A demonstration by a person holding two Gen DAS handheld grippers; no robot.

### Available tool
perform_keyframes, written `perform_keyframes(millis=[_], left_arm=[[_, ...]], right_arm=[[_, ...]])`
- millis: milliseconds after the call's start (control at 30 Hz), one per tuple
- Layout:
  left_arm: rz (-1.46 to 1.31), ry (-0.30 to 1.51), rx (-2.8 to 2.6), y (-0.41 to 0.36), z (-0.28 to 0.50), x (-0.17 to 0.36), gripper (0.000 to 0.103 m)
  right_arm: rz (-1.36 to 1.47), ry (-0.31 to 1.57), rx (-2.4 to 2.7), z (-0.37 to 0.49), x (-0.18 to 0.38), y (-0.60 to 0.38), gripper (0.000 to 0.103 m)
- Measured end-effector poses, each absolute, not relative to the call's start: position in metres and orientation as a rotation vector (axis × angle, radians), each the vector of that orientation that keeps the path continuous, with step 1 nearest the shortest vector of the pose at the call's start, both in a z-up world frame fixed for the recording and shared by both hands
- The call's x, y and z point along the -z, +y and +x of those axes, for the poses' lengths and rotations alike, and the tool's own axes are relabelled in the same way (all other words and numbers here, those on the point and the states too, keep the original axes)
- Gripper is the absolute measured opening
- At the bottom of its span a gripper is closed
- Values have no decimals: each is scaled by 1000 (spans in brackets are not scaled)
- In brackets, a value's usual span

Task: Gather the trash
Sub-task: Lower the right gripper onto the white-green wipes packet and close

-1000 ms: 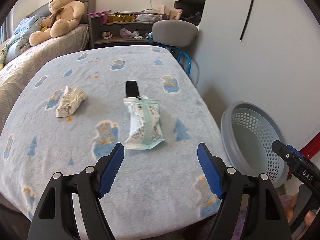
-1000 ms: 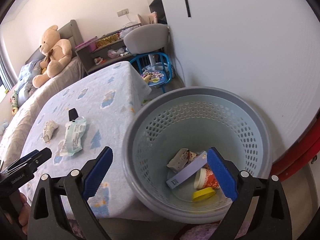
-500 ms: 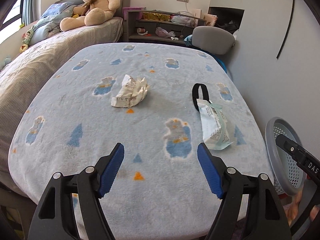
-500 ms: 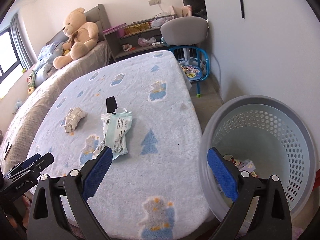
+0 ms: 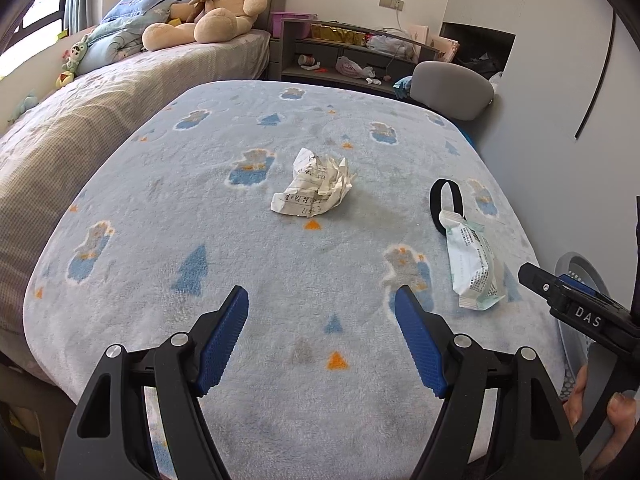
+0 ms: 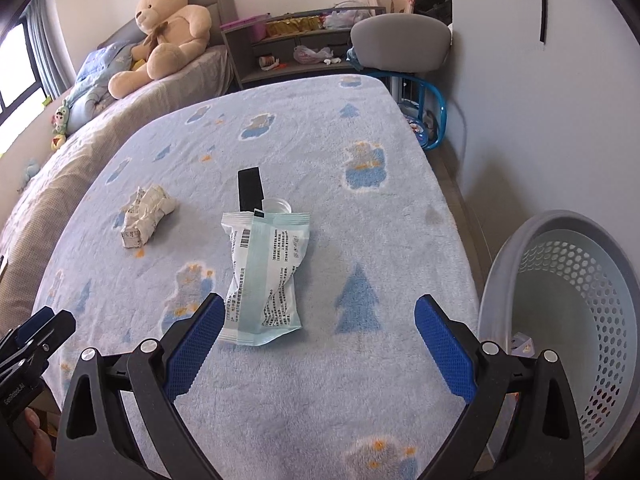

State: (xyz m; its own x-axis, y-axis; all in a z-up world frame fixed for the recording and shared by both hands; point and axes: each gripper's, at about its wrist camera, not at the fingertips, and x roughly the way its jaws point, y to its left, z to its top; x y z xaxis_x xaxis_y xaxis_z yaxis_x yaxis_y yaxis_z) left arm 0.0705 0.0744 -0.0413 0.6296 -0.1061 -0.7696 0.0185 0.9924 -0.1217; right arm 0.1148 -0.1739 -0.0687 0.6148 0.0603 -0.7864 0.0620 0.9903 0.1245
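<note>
Hand-held gripper near wrapper, basket.

A table is covered in soft, fleecy pale-blue cloth with a matt, napped surface. On it lies a crumpled paper ball, creased and dull, and a plastic wrapper with a smooth, slightly glossy film and wrinkles. Beside the wrapper is a black band, matt. Each hand-held gripper, left and right, has matt black plastic arms, shiny metal rivets and blue ribbed rubbery pads. The basket is smooth perforated grey plastic.
</note>
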Motion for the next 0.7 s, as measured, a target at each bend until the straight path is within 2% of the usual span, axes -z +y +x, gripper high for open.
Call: perform_keyframes(millis=[467,533,700], left_arm=[[-104,912,64,79,77,50,72],[-102,915,63,78,78,50,72],[-100,920,61,78,80,52,72]], right_arm=[[124,983,-42,158,97,-151,93],[104,984,-42,163,100,-145,90],[72,1026,-65,172,109,-135,59]])
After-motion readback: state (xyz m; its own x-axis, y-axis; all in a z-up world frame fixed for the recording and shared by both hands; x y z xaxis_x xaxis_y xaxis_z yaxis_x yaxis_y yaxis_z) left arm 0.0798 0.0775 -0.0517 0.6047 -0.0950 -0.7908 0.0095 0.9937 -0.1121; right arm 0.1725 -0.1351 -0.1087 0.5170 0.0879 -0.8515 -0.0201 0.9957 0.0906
